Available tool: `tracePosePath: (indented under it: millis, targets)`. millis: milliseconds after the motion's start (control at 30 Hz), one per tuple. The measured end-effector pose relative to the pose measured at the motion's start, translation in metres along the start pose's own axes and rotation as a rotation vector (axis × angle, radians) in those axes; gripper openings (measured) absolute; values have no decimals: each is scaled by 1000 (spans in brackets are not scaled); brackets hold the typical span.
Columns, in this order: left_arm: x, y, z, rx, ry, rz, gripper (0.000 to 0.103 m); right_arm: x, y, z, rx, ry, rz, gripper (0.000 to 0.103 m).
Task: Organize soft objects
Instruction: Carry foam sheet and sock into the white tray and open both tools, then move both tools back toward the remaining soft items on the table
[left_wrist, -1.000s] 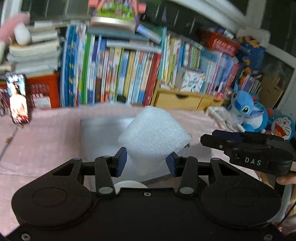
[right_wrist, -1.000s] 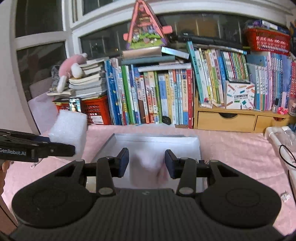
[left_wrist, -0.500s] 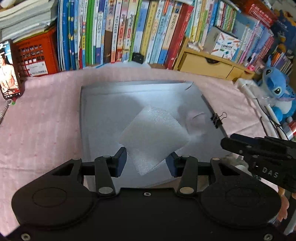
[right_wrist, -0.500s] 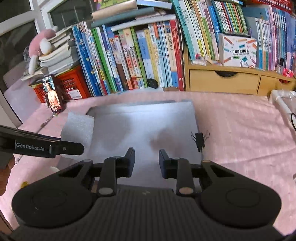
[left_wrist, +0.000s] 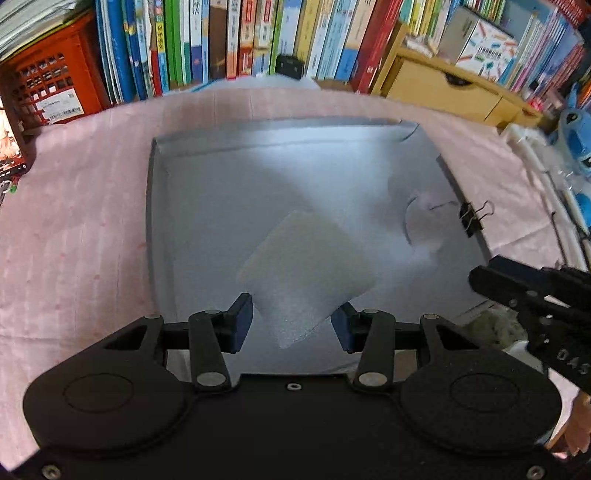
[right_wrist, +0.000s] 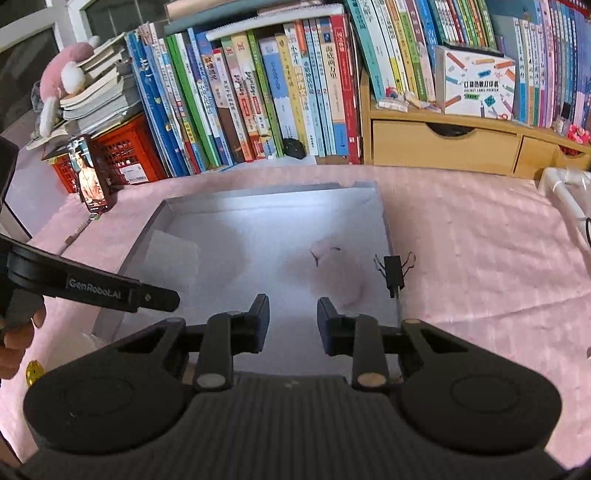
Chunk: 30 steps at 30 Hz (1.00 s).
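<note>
1. Holding: our left gripper (left_wrist: 291, 319) clamps the white foam block (left_wrist: 306, 275) over the grey tray (left_wrist: 155, 221).
2. Right gripper (right_wrist: 293, 325): empty, jaws narrow, near shut.
3. Next, we judge: lower foam, release inside tray.

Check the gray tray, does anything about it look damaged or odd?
Yes. The gray tray has a black binder clip clamped on its right edge, and its far right corner looks bent or torn. Nothing looks spilled.
</note>
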<state>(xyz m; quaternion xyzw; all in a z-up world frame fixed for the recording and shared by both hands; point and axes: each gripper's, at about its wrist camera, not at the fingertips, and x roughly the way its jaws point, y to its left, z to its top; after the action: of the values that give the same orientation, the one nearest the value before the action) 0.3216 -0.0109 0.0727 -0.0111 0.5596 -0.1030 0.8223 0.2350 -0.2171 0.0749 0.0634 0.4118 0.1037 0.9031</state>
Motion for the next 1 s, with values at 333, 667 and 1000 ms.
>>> tracePosePath:
  millis: [333,667,1000]
  targets:
    - [14,-3,-1,11,33,17,70,-2,1,-1,-24,-5,-4,44]
    - [-6,-4,-7,40,-34,22,81,-20,3,-3,-37,-61,-15,69]
    - [-59,-8,-45,87,-216,-10,85,-61,6,-18,-53,-182,7,86]
